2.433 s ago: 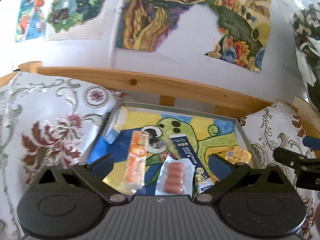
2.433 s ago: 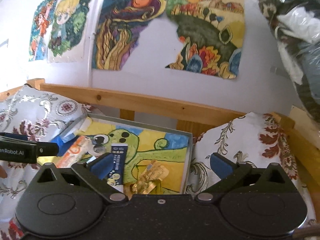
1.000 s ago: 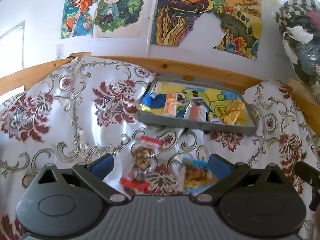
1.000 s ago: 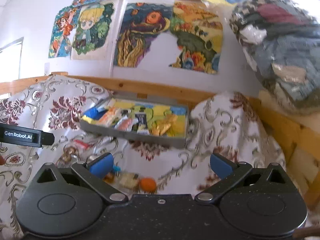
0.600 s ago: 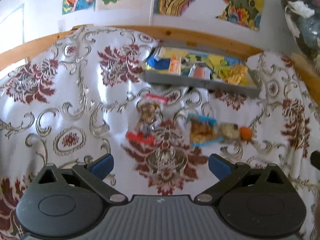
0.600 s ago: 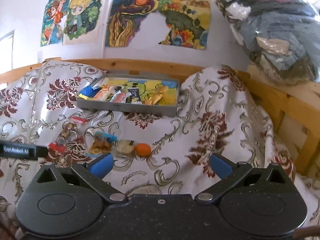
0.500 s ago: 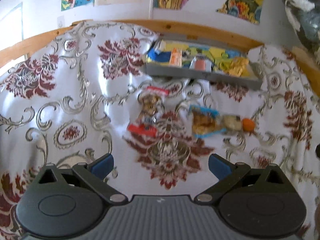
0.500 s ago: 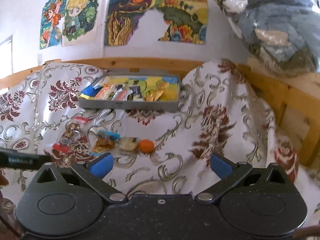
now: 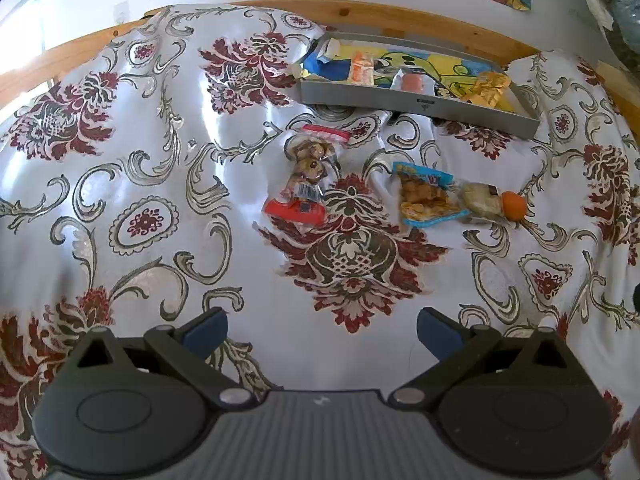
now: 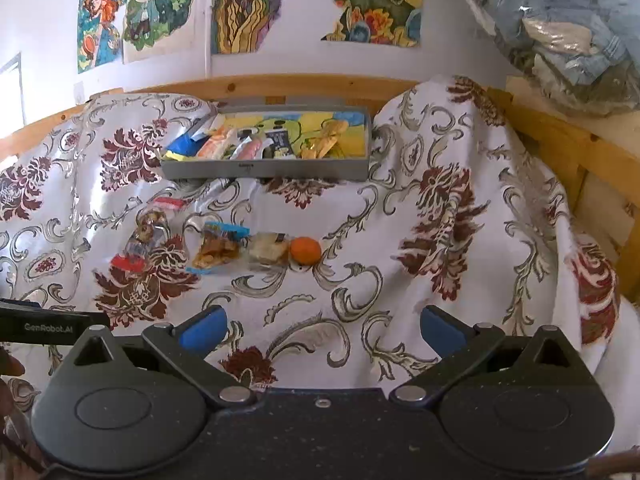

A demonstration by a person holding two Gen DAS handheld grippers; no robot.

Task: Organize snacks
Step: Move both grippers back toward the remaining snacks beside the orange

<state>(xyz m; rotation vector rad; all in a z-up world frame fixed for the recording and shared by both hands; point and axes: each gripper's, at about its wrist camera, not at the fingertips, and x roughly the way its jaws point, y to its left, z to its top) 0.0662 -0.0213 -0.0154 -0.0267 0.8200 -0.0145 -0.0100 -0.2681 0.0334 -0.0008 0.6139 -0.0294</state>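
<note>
A grey tray [image 9: 416,102] [image 10: 264,169] holding several wrapped snacks sits at the far side of the floral cloth. Nearer on the cloth lie a clear red-ended snack bag [image 9: 306,178] [image 10: 142,236], a blue-edged snack packet [image 9: 426,194] [image 10: 218,246], a pale wrapped snack [image 9: 478,198] [image 10: 268,252] and a small orange [image 9: 514,206] [image 10: 305,251]. My left gripper [image 9: 322,332] is open and empty, well short of the loose snacks. My right gripper [image 10: 322,330] is open too, empty, with the orange ahead of it.
A wooden rail [image 10: 280,86] runs behind the tray, under wall posters [image 10: 316,4]. A plastic bag of clothes [image 10: 568,32] sits at the upper right. The left gripper's body [image 10: 40,326] shows at the left edge of the right wrist view. Patterned cloth [image 9: 160,184] covers the surface.
Both grippers have drawn back from the tray and now look down on the cloth. The loose snacks have come into view. Both stay open and empty.
</note>
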